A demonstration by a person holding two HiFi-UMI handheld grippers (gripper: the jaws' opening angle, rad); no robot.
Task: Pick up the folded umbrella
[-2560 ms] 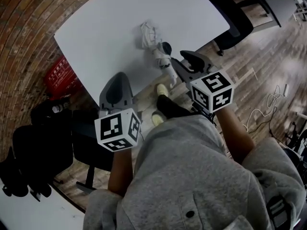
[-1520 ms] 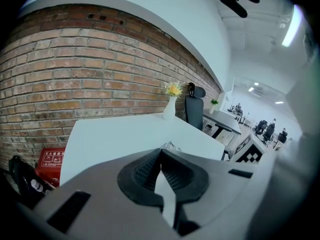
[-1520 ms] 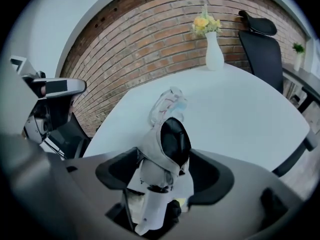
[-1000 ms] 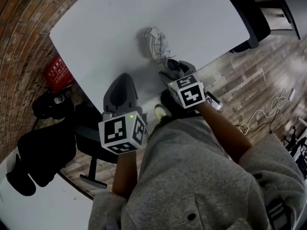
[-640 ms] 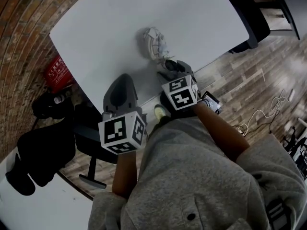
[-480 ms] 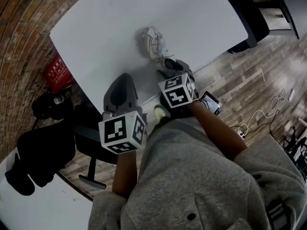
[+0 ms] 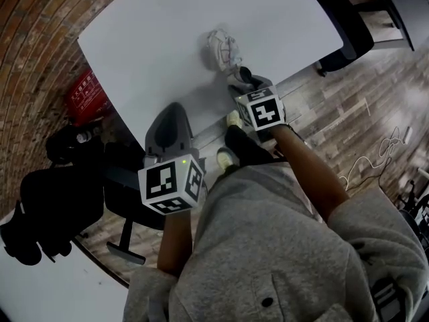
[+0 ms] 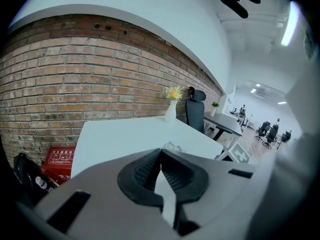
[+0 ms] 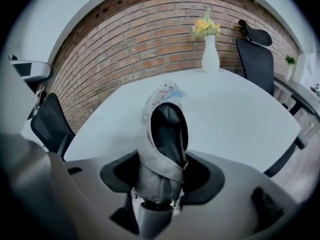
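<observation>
1. Right gripper view: the folded umbrella (image 9: 159, 169), in pale grey fabric with a black part showing near its middle, is lying lengthwise between the jaws of the right gripper (image 9: 161, 184). I am seeing these jaws just having been closing, and their dark pads are now pressing against the umbrella's two sides.
2. Head view: the umbrella's bunched far end is resting on the white table (image 7: 154, 39), near the table's front edge, while its near end is sitting inside the right gripper, under that gripper's marker cube (image 7: 261, 109).
3. Left gripper view: the left gripper (image 8: 160, 156) is holding nothing; its jaw tips are meeting, leaving only a thin wedge of table showing lower down. In the head view I am seeing it hovering at the table's front edge, well apart from the umbrella.
4. Surroundings: a white vase of flowers (image 9: 210, 54) is standing at the table's far side, with a brick wall (image 9: 125, 49) rising behind it and a black office chair (image 9: 255, 59) standing just beside it. A red box (image 7: 87, 96) is sitting on the floor by the wall.
</observation>
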